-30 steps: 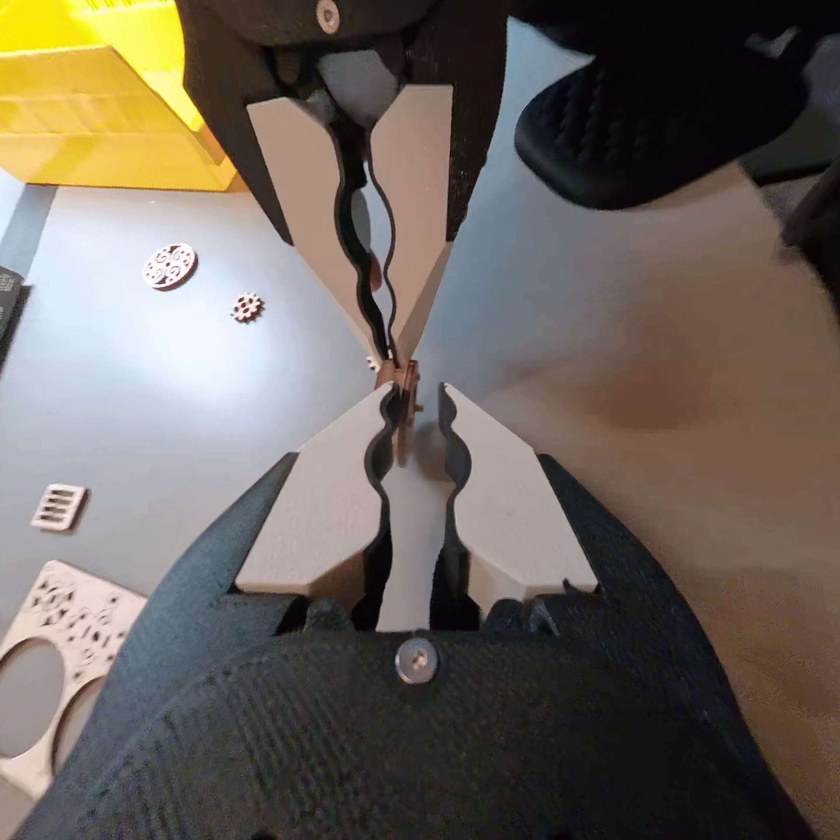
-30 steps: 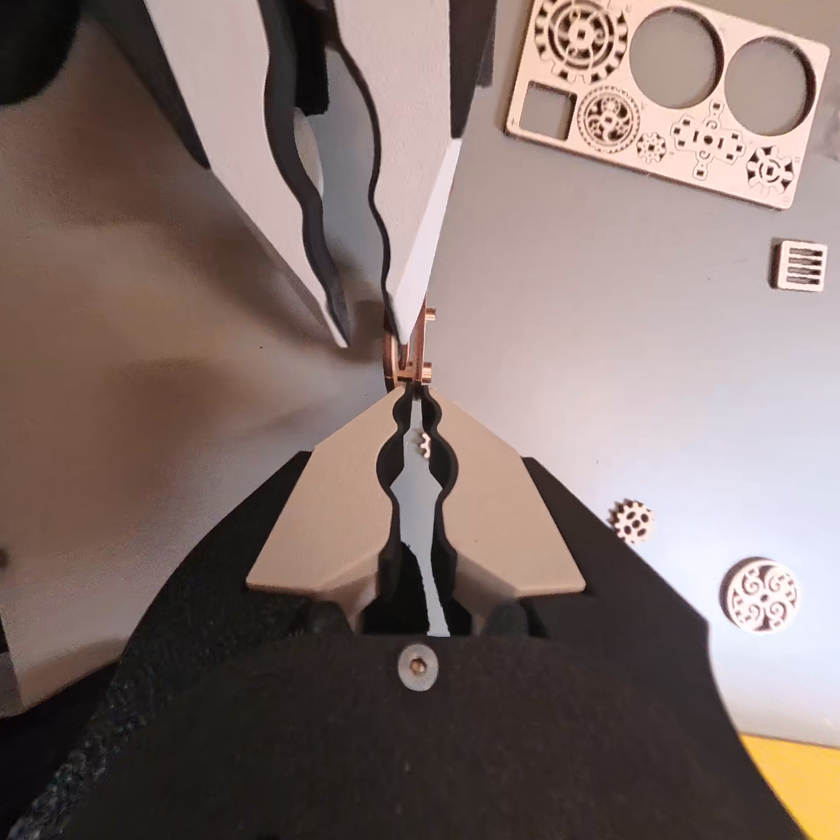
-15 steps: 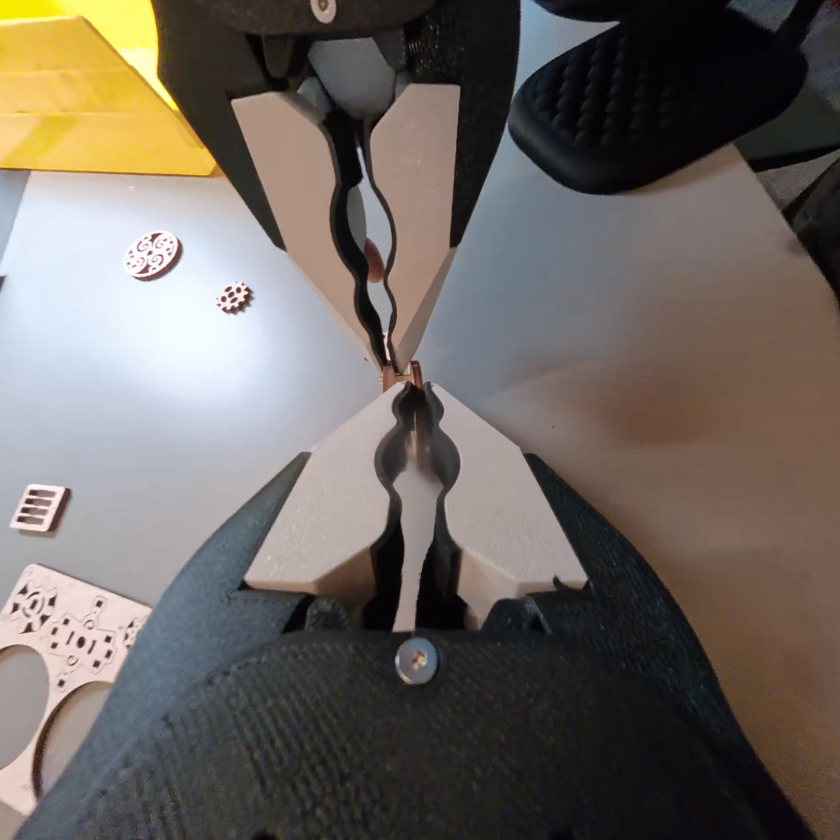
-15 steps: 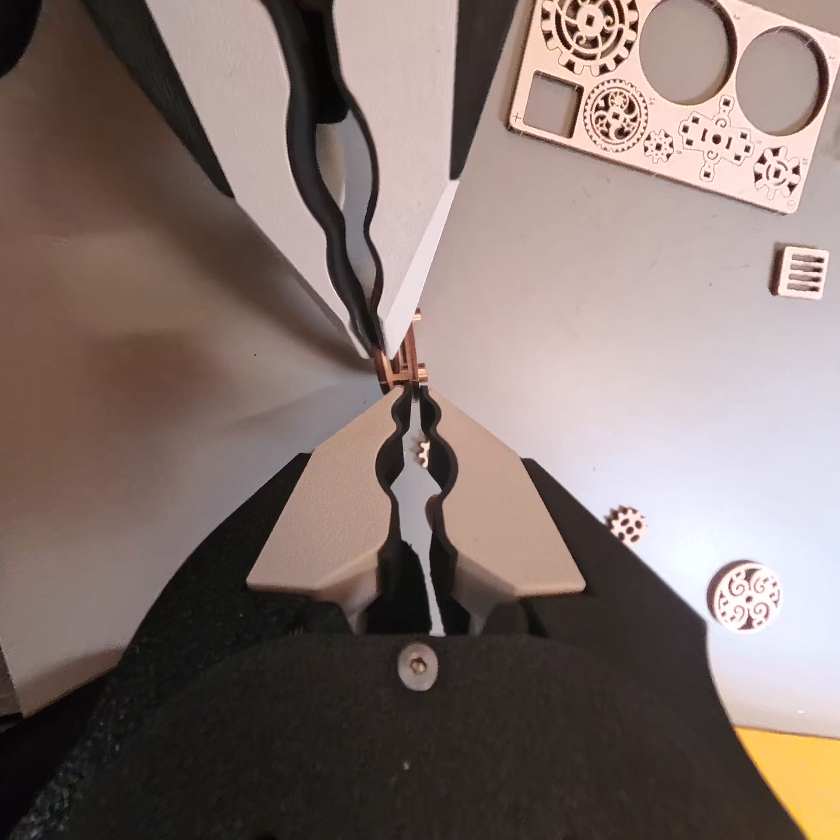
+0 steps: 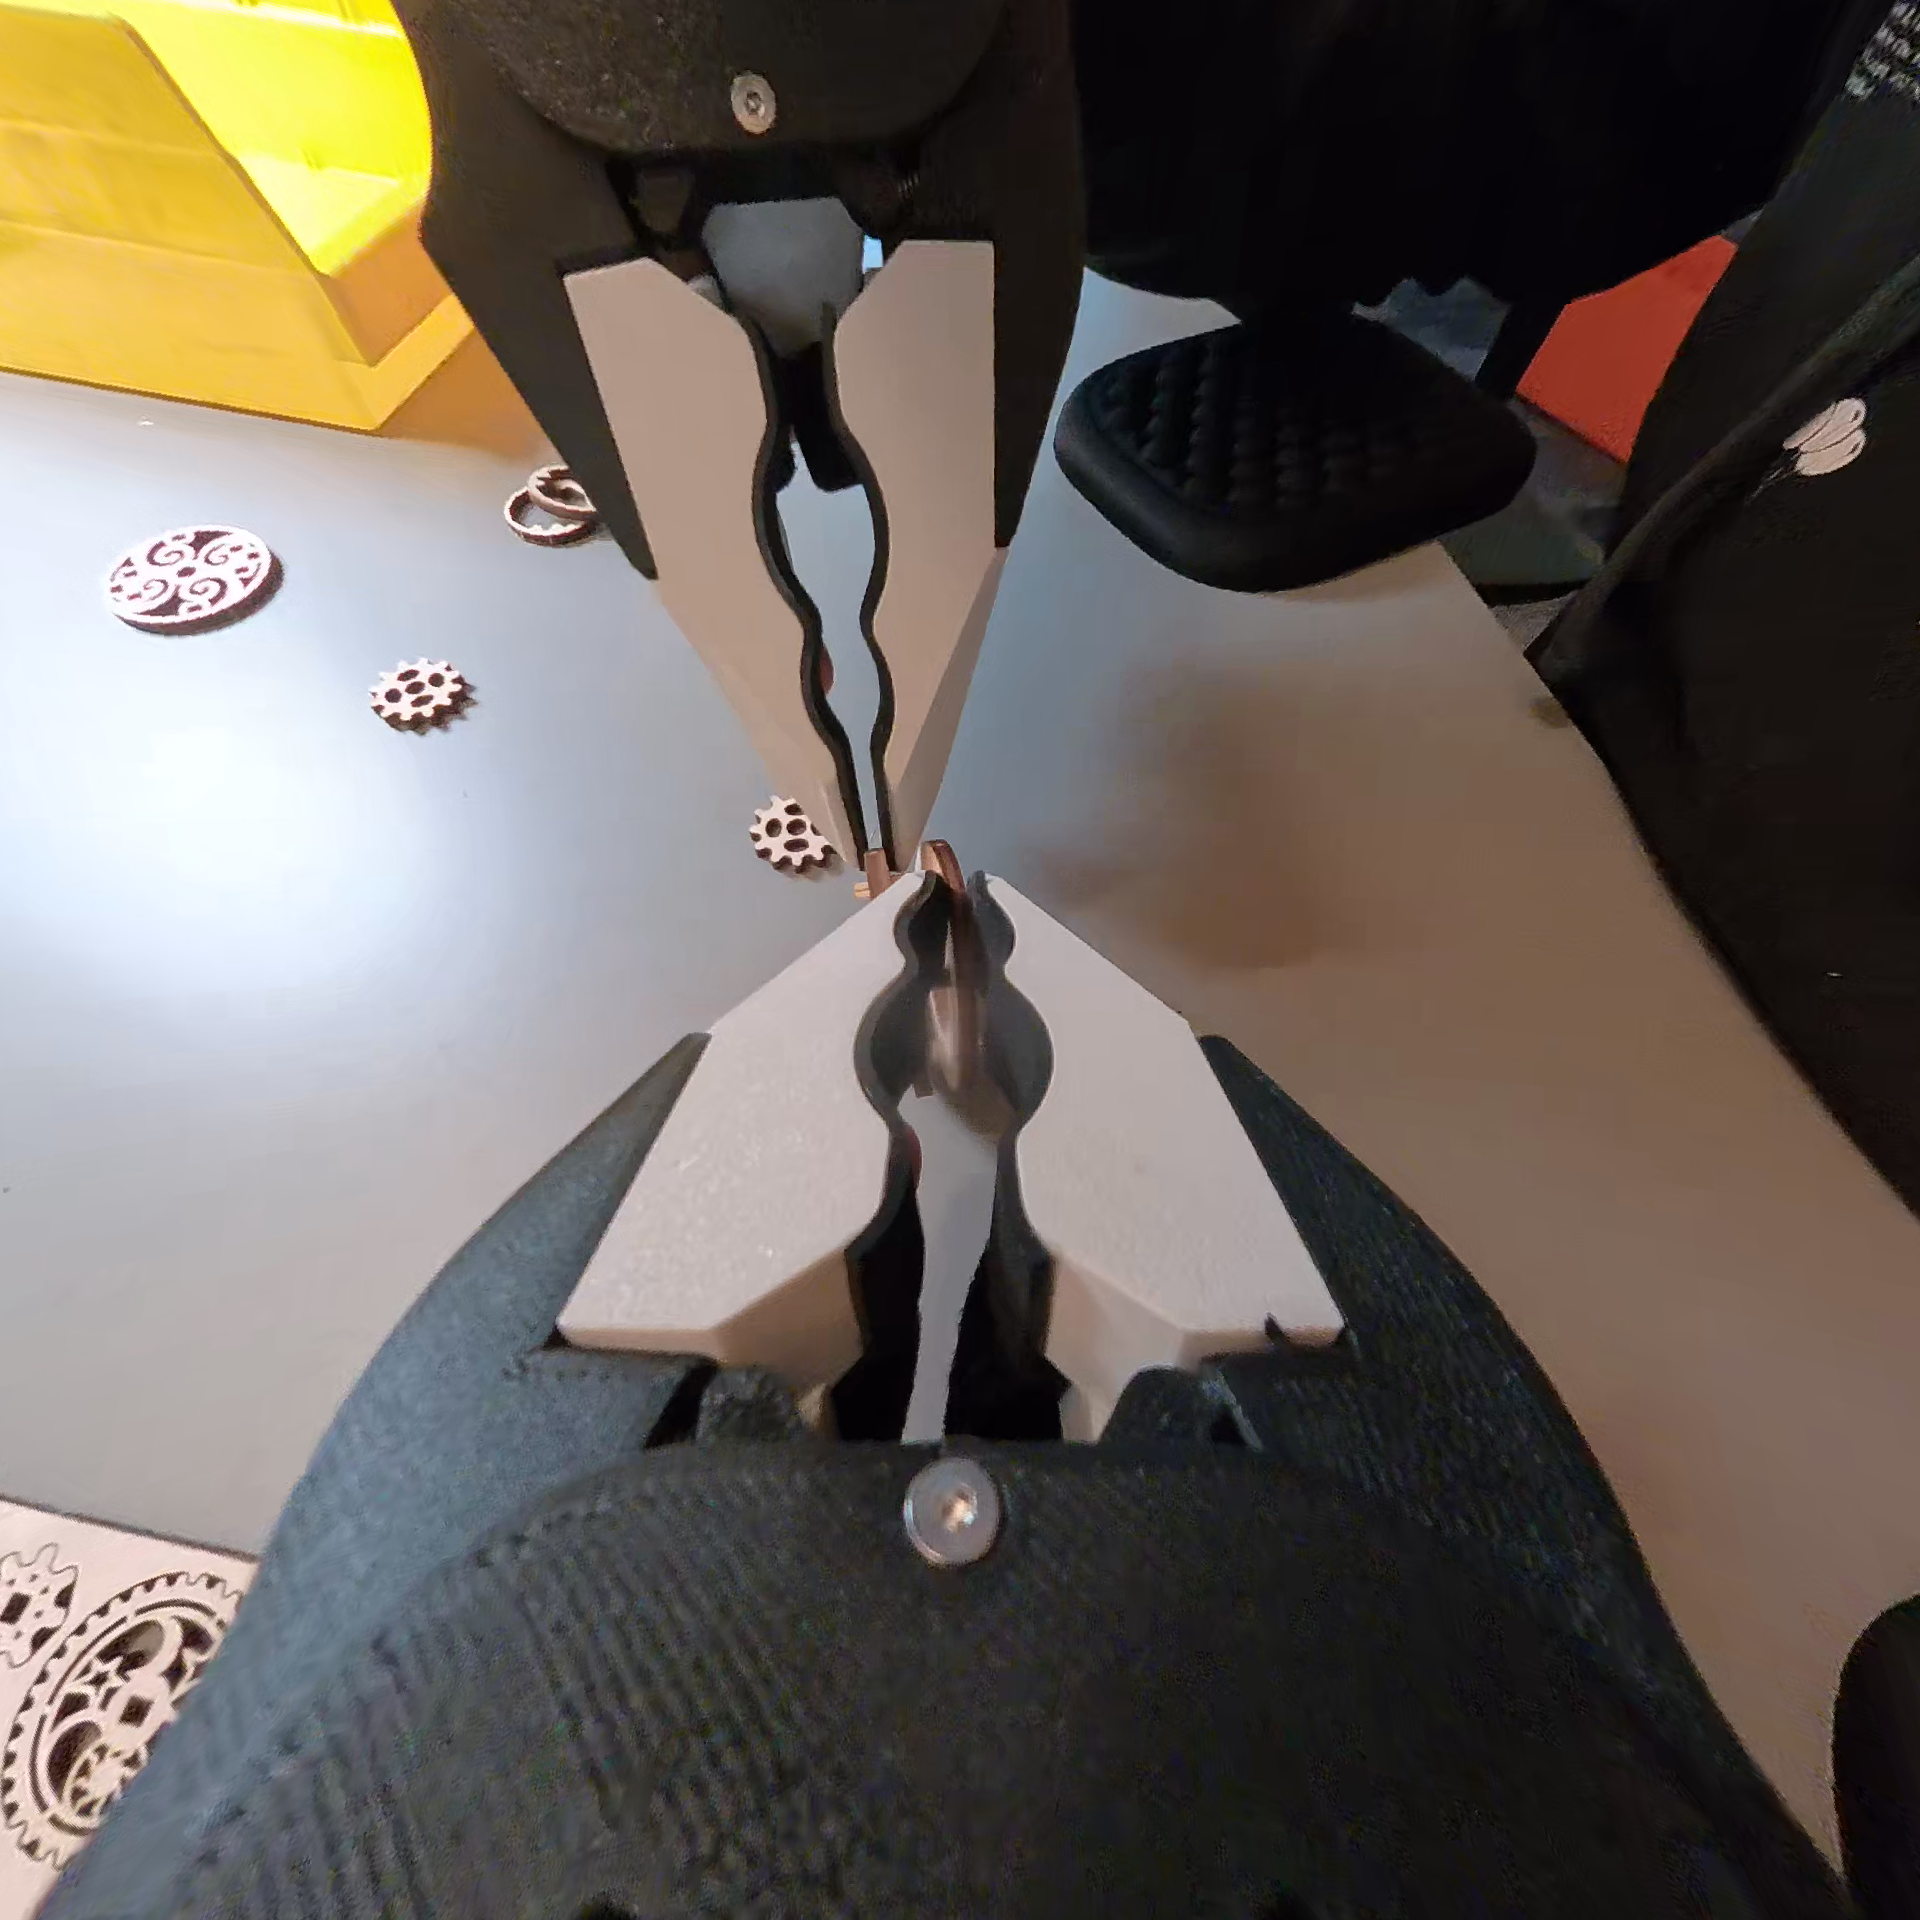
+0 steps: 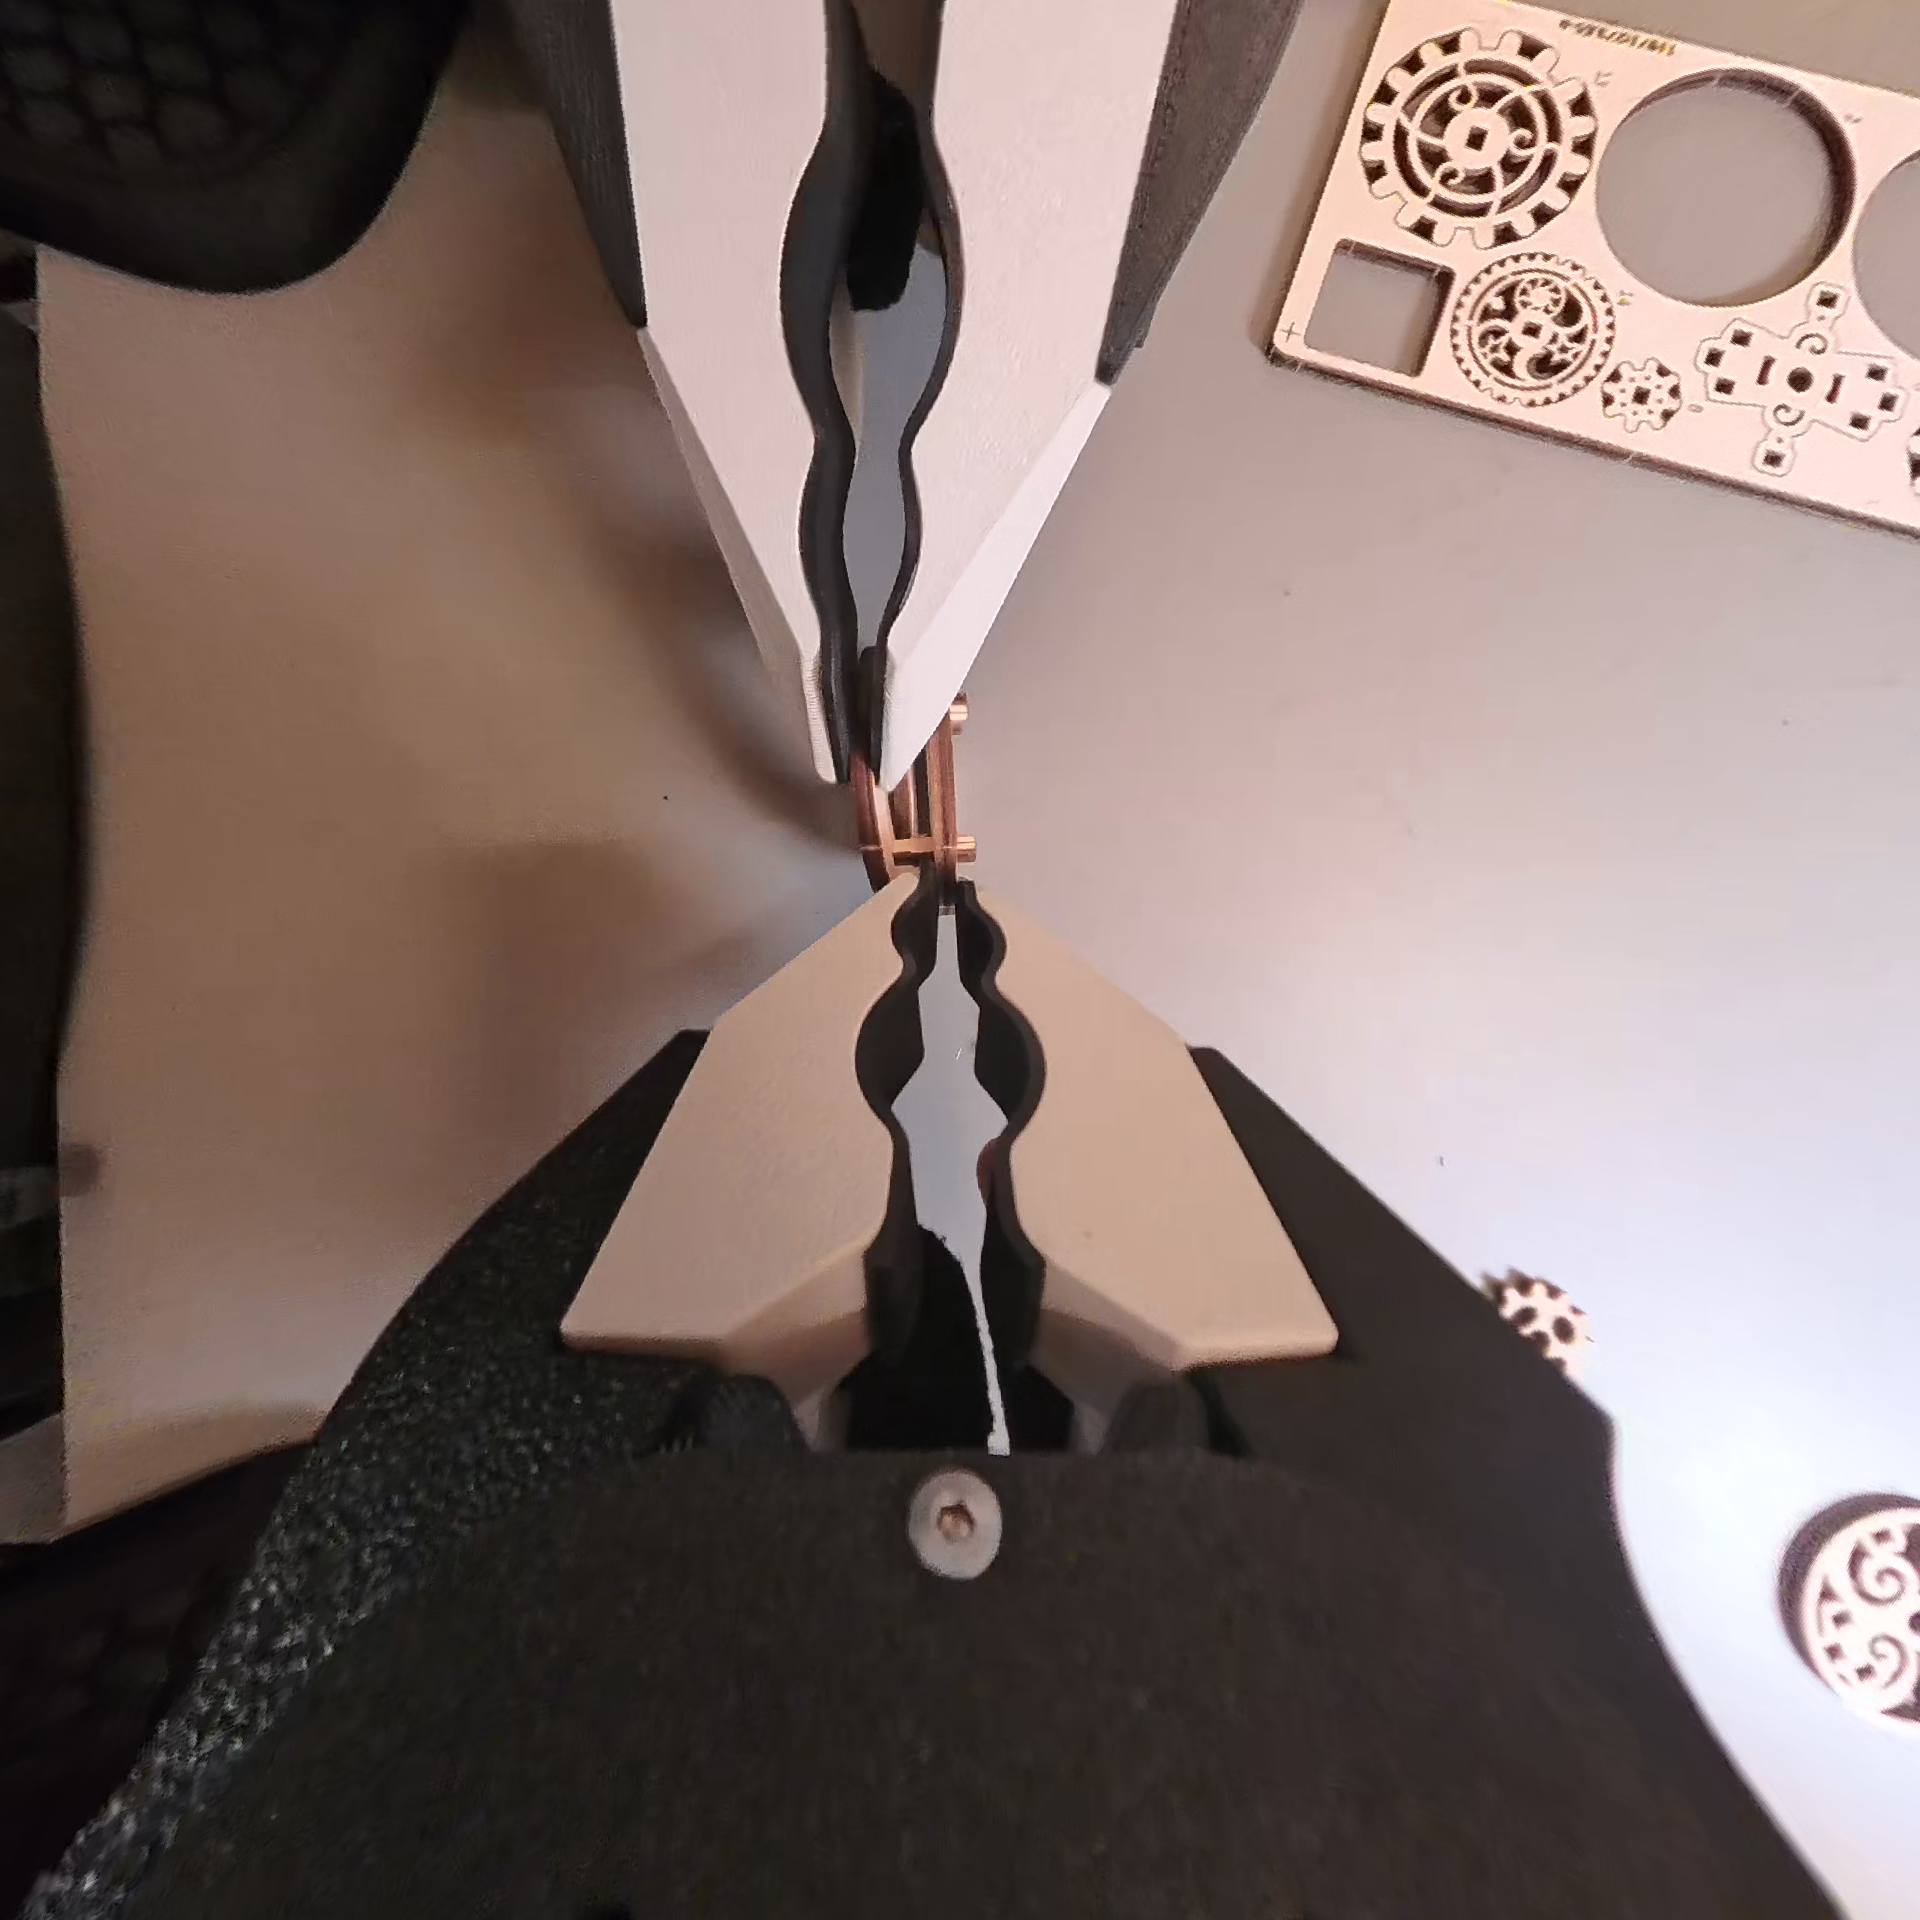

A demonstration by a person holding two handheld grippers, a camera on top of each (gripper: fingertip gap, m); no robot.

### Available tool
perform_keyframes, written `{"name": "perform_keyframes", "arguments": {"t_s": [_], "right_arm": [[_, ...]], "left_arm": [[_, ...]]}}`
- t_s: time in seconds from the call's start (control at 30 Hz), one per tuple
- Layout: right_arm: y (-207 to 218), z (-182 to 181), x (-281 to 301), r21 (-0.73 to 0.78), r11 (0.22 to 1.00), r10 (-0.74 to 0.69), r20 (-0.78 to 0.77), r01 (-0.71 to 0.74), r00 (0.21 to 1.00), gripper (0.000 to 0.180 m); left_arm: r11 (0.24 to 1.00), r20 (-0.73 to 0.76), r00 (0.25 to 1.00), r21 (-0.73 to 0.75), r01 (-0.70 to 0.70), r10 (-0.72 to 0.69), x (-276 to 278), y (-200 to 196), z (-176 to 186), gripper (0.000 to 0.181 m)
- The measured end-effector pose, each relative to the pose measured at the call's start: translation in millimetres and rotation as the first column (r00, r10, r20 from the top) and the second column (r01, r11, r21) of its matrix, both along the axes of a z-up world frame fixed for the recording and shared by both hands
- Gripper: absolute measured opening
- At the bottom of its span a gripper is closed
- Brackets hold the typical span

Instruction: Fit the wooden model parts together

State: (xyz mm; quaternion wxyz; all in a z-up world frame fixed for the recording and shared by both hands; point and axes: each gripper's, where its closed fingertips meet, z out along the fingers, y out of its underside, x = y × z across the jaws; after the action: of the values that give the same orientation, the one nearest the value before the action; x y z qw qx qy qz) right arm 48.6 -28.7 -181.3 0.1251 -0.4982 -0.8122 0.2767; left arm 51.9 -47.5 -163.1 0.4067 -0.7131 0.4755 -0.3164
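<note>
A small wooden assembly (image 6: 920, 821) of thin discs joined by a cross peg hangs above the table between two gripper tips that meet head-on. My left gripper (image 5: 945, 883) is shut on a thin wooden disc (image 5: 956, 997), seen edge-on between its fingers. My right gripper (image 6: 940, 888) is shut on the assembly's near edge. In the left wrist view the right gripper (image 5: 878, 852) comes in from the top. In the right wrist view the left gripper (image 6: 857, 769) comes in from the top. Most of the assembly is hidden by the fingers.
On the grey table lie an ornate disc (image 5: 192, 577), two small gears (image 5: 419, 694) (image 5: 792, 834), some rings (image 5: 551, 509) and a cut-out wooden sheet (image 6: 1610, 260). A yellow box (image 5: 208, 208) stands at the back left. A black chair seat (image 5: 1288, 457) is beyond the table edge. Left and right tips are no more than a few centimetres apart.
My left gripper was open around the disc one second ago and has shut on it. Both grippers stay tip to tip, and the table has shifted in both views.
</note>
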Motion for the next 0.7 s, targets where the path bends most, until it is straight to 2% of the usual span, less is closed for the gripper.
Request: {"name": "perform_keyframes", "arguments": {"t_s": [0.1,0.17,0.27,0.33,0.43,0.5,0.6,0.67,0.7], "right_arm": [[0.2,0.8,-1.0,-0.011,0.999,-0.036,-0.039,0.035,0.999,0.001],[4.3,5.3,-4.4,0.031,0.997,-0.07,-0.118,0.074,0.991,0.001],[7.5,23.8,-8.9,-0.034,0.989,-0.145,-0.269,0.14,0.952,0.008],[8.5,23.7,-7.9,-0.078,0.987,-0.159,-0.293,0.143,0.943,0.014],[6.0,30.5,-6.8,-0.21,0.974,-0.158,-0.369,0.083,0.916,0.021],[2.5,42.9,-7.3,-0.345,0.938,-0.188,-0.411,0.038,0.892,0.021],[-3.8,61.1,-9.1,-0.455,0.89,-0.217,-0.474,-0.026,0.853,0.016],[-10.8,64.3,-10.6,-0.465,0.884,-0.208,-0.483,-0.048,0.85,0.002],[-9.9,61.8,-13.2,-0.437,0.899,-0.21,-0.485,-0.027,0.849,0.001]], "left_arm": [[1.0,0.042,0.999,-0.007,-0.003,0.003,-2.5,1.6,0.7,0.002],[0.999,0.071,0.997,0.038,-0.03,0.028,-7.2,5.8,3.1,0.002],[0.994,0.169,0.985,0.099,-0.047,0.029,-12.6,7.4,23.1,0.001],[0.993,0.194,0.981,0.109,-0.033,0.011,-10.7,5.2,26.3,0.001],[0.991,0.262,0.965,0.133,-0.025,-0.011,-8.1,1.9,37.5,0.001],[0.988,0.342,0.94,0.152,-0.034,-0.021,-8.7,0.6,53.0,0.001],[0.983,0.45,0.893,0.177,-0.054,-0.032,-11.2,0.0,72.3,0.001],[0.982,0.484,0.874,0.174,-0.067,-0.026,-12.0,1.3,77.0,0.001],[0.983,0.476,0.879,0.166,-0.073,-0.015,-12.9,2.6,75.3,0.001]]}}
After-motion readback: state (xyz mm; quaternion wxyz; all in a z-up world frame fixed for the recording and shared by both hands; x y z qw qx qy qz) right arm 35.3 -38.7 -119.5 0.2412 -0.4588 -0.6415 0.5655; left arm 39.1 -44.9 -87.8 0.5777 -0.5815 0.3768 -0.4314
